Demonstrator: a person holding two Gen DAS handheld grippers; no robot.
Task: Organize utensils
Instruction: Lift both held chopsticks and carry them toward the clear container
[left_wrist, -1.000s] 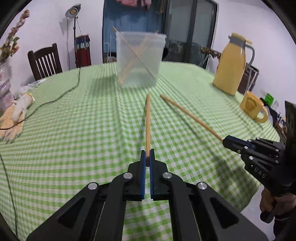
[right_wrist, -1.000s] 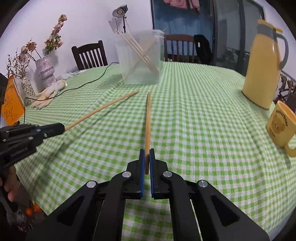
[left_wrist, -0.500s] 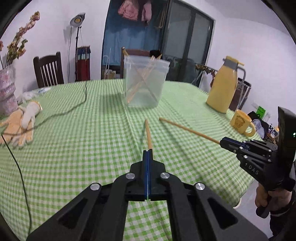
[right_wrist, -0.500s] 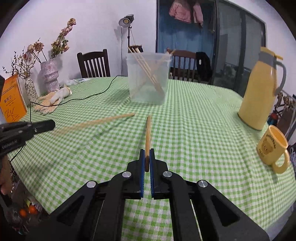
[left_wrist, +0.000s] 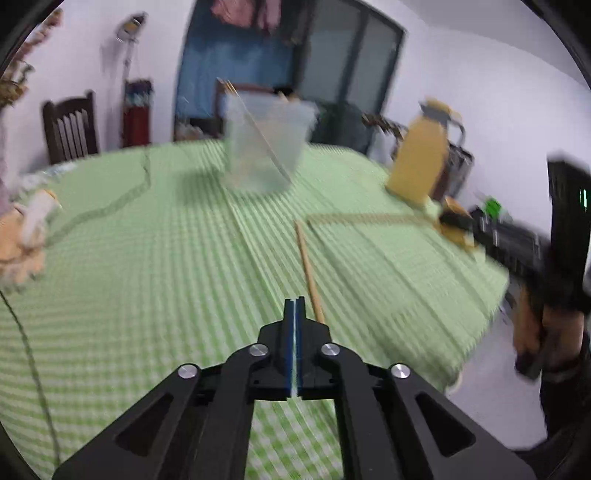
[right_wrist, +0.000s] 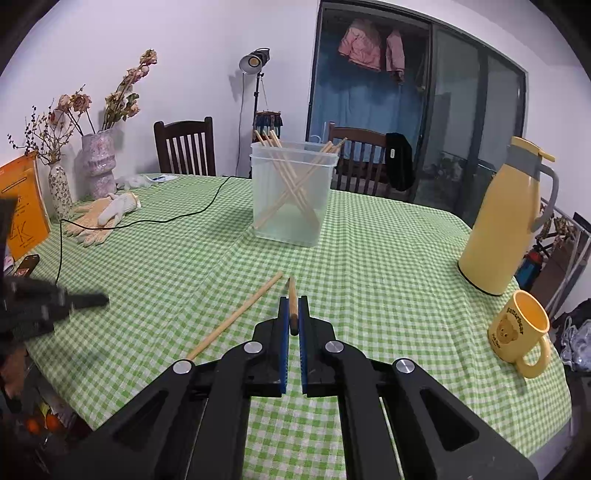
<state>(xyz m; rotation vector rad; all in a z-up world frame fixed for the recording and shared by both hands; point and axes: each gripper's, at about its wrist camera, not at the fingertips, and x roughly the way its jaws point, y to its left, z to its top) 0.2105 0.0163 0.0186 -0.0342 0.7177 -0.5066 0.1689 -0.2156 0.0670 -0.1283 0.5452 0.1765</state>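
Note:
A clear plastic tub holding several wooden chopsticks stands mid-table; it is blurred in the left wrist view. My right gripper is shut on a chopstick pointing toward the tub, held above the cloth. My left gripper is shut with nothing between its pads. A loose chopstick lies on the cloth just right of its tips; it also shows in the right wrist view, with the left gripper apart from it to the left.
Green checked tablecloth. Yellow jug and yellow mug at the right. Gloves, a black cable, vases and an orange book at the left. Chairs stand behind the table.
The left gripper's chopstick has come out of its shut pads and now lies on the cloth. Both grippers have risen and drawn back from the tub; the left view is motion-blurred.

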